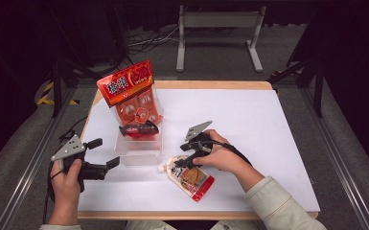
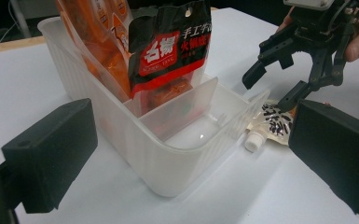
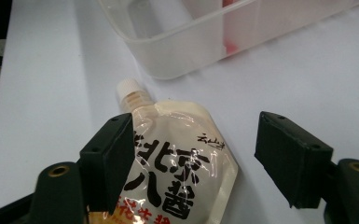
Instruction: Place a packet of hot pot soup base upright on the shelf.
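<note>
You are bringing the right gripper (image 1: 182, 162) down over the spouted sauce pouch (image 1: 191, 178), which is lying flat on the white table (image 1: 268, 143) near your edge, just in front of the clear plastic bin (image 1: 139, 155), its white cap (image 3: 129, 87) pointing toward the bin. The jaws are standing wide and are not yet pressing on anything; in the right gripper view one pad is sitting over the pouch's upper edge while the other is hanging over bare table. You are aiming to straddle the shoulder below the cap, so shift sideways until the pouch sits midway between the pads, then close on the stiffer neck, not the soft belly, which would probably sag and slip. Your left gripper (image 1: 98, 154) is resting open beside the bin, holding nothing; keeping it there looks sensible for steadying the bin. Farther off, the bin's near compartment (image 2: 200, 135) seems empty, though the glare makes that hard to confirm. Behind its divider the black-and-red packet (image 2: 170, 51) and the orange packets (image 1: 132, 91) are standing upright.
</note>
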`<state>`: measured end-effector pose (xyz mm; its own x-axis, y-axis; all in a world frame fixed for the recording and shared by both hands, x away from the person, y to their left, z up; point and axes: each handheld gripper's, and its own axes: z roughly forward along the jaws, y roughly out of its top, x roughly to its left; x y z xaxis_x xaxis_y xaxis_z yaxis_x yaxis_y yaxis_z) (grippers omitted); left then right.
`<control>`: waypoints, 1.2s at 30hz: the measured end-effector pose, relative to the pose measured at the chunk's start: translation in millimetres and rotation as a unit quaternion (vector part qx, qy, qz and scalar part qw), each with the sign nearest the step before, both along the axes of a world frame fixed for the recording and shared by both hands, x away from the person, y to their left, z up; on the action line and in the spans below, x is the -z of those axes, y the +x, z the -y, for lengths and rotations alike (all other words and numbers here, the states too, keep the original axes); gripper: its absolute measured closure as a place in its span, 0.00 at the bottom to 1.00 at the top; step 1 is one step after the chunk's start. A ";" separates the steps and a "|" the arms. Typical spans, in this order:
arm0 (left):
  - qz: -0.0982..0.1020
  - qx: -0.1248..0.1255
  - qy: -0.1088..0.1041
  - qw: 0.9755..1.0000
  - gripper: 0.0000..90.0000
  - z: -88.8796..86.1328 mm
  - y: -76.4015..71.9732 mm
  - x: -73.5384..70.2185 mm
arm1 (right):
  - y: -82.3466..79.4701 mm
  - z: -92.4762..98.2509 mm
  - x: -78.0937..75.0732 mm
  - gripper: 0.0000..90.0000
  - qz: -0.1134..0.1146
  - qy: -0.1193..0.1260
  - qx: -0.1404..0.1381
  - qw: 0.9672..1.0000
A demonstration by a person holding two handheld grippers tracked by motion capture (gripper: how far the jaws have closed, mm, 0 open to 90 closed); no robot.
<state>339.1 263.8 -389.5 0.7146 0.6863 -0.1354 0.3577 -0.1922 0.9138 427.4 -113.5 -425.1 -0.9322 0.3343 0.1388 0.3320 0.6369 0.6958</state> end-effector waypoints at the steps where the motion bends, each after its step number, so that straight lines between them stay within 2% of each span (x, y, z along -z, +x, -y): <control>1: 0.000 0.000 0.001 1.000 0.02 -0.1 0.0 0.0 | 0.2 -0.8 0.6 0.32 0.002 -0.003 0.000 1.000; 2: 0.000 0.000 0.001 1.000 0.02 -0.1 0.0 0.1 | 0.4 -1.8 1.2 0.31 0.003 -0.007 0.001 1.000; 4: -0.001 0.001 0.001 1.000 0.02 0.0 0.2 0.4 | 0.3 -3.4 3.2 0.32 -0.013 -0.019 0.015 1.000; 11: 0.000 0.000 0.001 1.000 0.02 0.6 0.1 0.5 | 1.7 -9.6 8.0 0.32 -0.008 -0.028 0.005 1.000; 16: 0.001 -0.001 0.001 1.000 0.02 0.3 0.0 0.4 | -1.9 -13.7 8.8 0.43 -0.011 -0.045 -0.001 0.999; 20: 0.001 -0.001 0.001 1.000 0.02 0.4 -0.1 0.4 | -2.4 -15.3 10.6 0.47 -0.008 -0.053 0.001 0.999; 25: 0.002 -0.001 0.001 1.000 0.02 1.3 0.0 0.7 | -4.4 -14.3 11.5 0.53 0.009 -0.054 0.003 0.998; 30: 0.003 -0.002 0.001 1.000 0.02 1.4 0.1 0.6 | -7.3 -14.2 11.2 0.66 0.014 -0.055 0.004 0.998; 32: 0.003 -0.001 0.002 1.000 0.02 1.2 0.3 0.7 | -7.6 -13.5 10.3 0.75 0.016 -0.059 0.005 0.998; 36: 0.003 -0.001 0.002 1.000 0.02 1.3 0.2 0.8 | -6.4 -12.1 8.8 0.87 0.003 -0.058 0.005 0.998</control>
